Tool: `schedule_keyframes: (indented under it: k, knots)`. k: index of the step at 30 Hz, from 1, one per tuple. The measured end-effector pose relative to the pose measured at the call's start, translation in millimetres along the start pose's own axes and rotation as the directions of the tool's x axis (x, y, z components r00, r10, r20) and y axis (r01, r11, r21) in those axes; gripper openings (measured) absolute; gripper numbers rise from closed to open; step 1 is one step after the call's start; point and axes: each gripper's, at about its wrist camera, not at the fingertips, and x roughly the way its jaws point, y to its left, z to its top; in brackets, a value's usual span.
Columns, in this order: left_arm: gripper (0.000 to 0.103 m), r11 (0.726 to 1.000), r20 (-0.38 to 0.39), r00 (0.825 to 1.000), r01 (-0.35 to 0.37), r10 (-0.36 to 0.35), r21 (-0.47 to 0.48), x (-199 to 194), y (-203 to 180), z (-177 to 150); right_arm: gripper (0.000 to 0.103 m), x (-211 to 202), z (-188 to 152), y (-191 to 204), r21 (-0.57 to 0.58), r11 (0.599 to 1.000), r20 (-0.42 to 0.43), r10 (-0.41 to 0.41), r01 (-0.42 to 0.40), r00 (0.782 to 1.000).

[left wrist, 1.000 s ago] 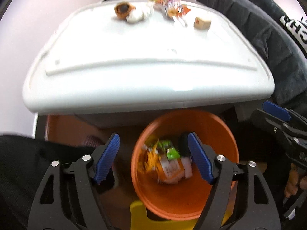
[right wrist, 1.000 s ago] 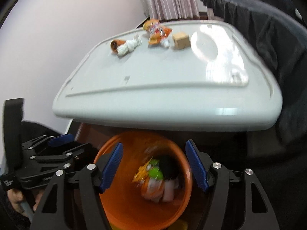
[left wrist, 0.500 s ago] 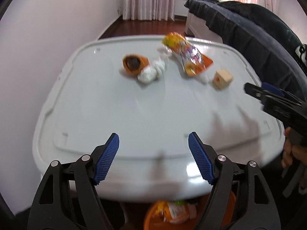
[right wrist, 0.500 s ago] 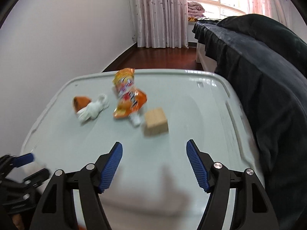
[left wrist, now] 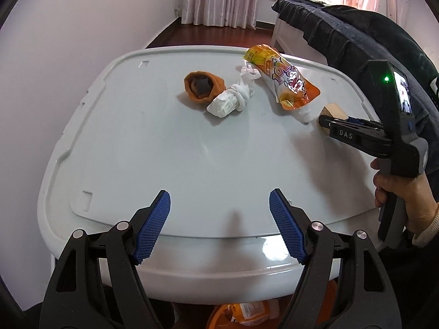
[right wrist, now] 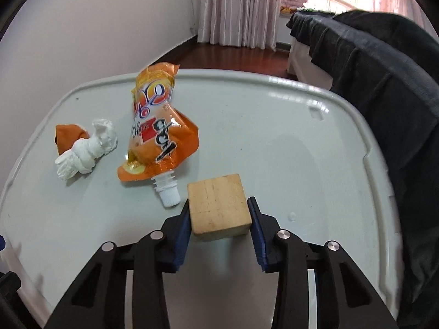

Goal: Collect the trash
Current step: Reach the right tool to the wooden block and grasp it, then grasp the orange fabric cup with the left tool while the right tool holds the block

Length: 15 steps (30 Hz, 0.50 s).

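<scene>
On the white table (left wrist: 192, 150) lie an orange drink pouch (left wrist: 282, 81) with a white cap, a crumpled white tissue (left wrist: 229, 100), an orange peel-like piece (left wrist: 203, 86) and a wooden block (left wrist: 333, 112). My right gripper (right wrist: 219, 213) is shut on the wooden block (right wrist: 219, 204), which rests on the table (right wrist: 274, 137). The pouch (right wrist: 157, 126), tissue (right wrist: 86, 149) and orange piece (right wrist: 67, 137) lie to its left. My left gripper (left wrist: 219, 224) is open and empty over the table's near edge.
An orange bin with trash (left wrist: 247, 312) shows under the table's near edge. A bed with a dark cover (left wrist: 370, 44) runs along the right side. A white wall (left wrist: 68, 41) is on the left. My right hand tool (left wrist: 384, 137) reaches in from the right.
Both grippers rose from over the orange bin to table height. The right gripper moved forward and closed on the wooden block. The left gripper stayed open.
</scene>
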Motion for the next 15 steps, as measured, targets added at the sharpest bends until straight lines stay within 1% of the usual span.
schedule_keyframes:
  k: [2, 4, 8, 10, 12, 15]
  knots:
    - [0.073, 1.0, -0.002, 1.0, -0.002, 0.002, 0.0, 2, 0, 2, 0.037, -3, -2, 2, 0.003, 1.0, -0.013, 0.0, 0.0, 1.0]
    - [0.073, 1.0, 0.003, 1.0, 0.008, -0.008, 0.0, 4, 0, 10, 0.037, -7, -6, 0, 0.037, 0.999, -0.027, 0.02, -0.019, 0.999]
    - [0.073, 0.999, 0.007, 0.999, 0.034, -0.034, 0.007, 16, 3, 35, 0.037, -29, -19, -11, 0.154, 0.981, -0.017, 0.119, -0.115, 0.993]
    - [0.073, 0.999, 0.019, 0.999, 0.036, -0.035, -0.023, 24, 9, 53, 0.037, -39, -23, -12, 0.175, 0.973, -0.008, 0.152, -0.148, 0.988]
    - [0.073, 0.995, 0.035, 0.997, 0.076, -0.074, -0.066, 31, 18, 73, 0.038, -48, -26, -10, 0.165, 0.973, 0.008, 0.163, -0.162, 0.987]
    - [0.073, 0.99, 0.043, 0.996, 0.081, -0.077, -0.116, 44, 26, 96, 0.038, -53, -25, -8, 0.161, 0.971, 0.022, 0.177, -0.179, 0.984]
